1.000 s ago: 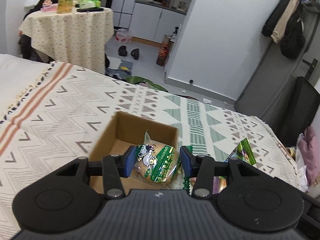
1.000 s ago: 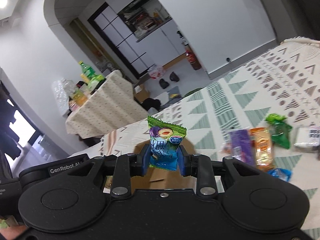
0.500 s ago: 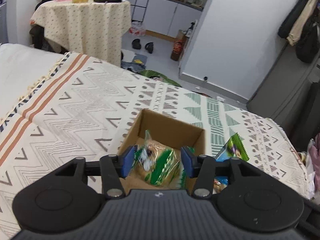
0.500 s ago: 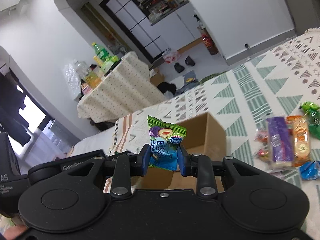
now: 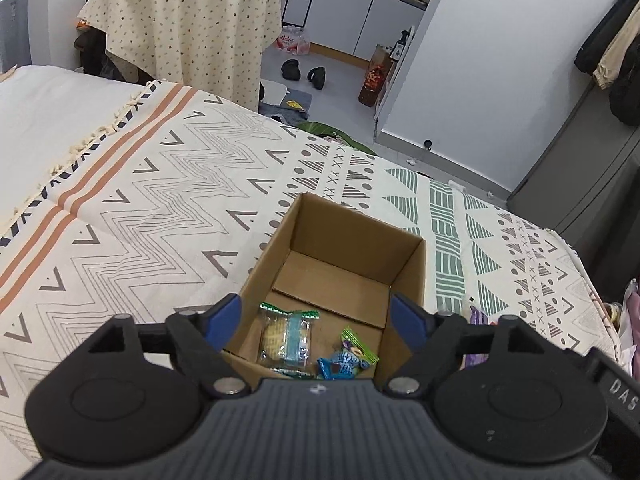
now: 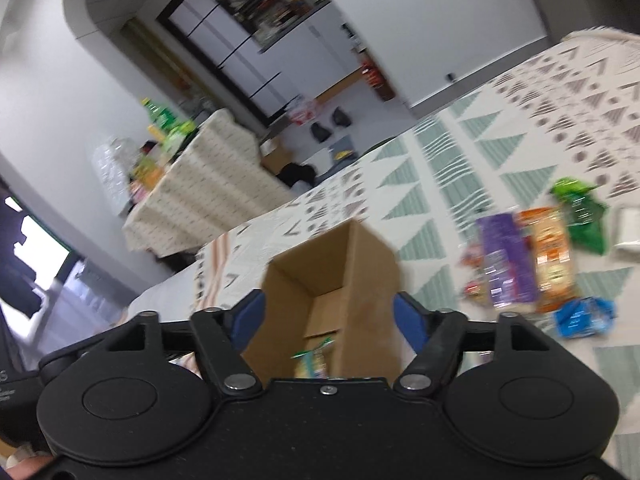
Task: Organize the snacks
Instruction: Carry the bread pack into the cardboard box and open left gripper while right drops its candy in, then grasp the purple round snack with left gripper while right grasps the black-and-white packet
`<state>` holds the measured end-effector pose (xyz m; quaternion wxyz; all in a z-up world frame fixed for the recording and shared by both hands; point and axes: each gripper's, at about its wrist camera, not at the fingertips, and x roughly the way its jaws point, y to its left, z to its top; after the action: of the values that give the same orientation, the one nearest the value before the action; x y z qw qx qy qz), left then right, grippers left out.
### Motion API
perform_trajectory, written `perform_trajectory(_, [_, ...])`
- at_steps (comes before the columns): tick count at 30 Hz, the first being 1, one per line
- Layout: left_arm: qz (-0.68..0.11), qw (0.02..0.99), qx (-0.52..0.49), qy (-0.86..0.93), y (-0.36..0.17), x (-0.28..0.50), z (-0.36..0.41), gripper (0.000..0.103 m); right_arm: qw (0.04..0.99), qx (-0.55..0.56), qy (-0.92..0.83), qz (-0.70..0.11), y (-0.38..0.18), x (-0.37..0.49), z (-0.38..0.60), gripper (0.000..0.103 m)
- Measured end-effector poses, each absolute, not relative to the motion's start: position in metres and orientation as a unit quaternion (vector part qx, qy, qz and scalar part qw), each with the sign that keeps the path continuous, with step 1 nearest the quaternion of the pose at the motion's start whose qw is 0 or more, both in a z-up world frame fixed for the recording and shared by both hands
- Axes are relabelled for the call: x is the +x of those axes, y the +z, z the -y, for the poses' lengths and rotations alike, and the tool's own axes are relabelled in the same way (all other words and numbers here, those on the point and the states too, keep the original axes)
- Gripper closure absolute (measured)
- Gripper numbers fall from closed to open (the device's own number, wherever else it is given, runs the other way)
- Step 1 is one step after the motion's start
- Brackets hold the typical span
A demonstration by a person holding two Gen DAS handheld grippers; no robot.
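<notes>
**A:** Starting at my left: what worries you?

**B:** My left gripper (image 5: 316,320) is spread wide and holds nothing, hovering above the near end of the cardboard box (image 5: 356,236). Its blue pads straddle the box mouth. If I dip carelessly, I think a finger (image 5: 224,316) could catch the near wall and tip or shove the box across the patterned blanket (image 5: 160,184). A clear cracker packet (image 5: 285,335) and a small blue-green candy packet (image 5: 345,360) lie on the box floor at the near end.

**A:** And moving right?

**B:** My right gripper (image 6: 326,316) is also spread and empty, tilted, pointing down toward the same box (image 6: 340,264) from its near side. That view is blurred, so I judge it is moving fast. The danger, as I see it, is my two tools colliding over one box.

**A:** Further right?

**B:** Loose snacks sit on the blanket beside the box: a purple packet (image 6: 506,256), an orange packet (image 6: 554,258), a green bag (image 6: 580,216), a blue wrapper (image 6: 584,316). The purple and orange ones touch, so a sloppy pinch may, I think, grab both or push one away.
</notes>
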<state>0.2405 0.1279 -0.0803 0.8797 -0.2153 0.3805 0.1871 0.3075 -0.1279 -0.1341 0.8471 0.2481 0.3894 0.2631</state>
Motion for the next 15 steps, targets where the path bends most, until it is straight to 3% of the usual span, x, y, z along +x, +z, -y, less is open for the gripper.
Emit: perform_trajectory(15, [-0.392,0.888,-0.184,0.157,-0.076,0.244,-0.06,0.019,0.862,0.278,0.196,-0.376,-0.137,0.312,0.214,0.023])
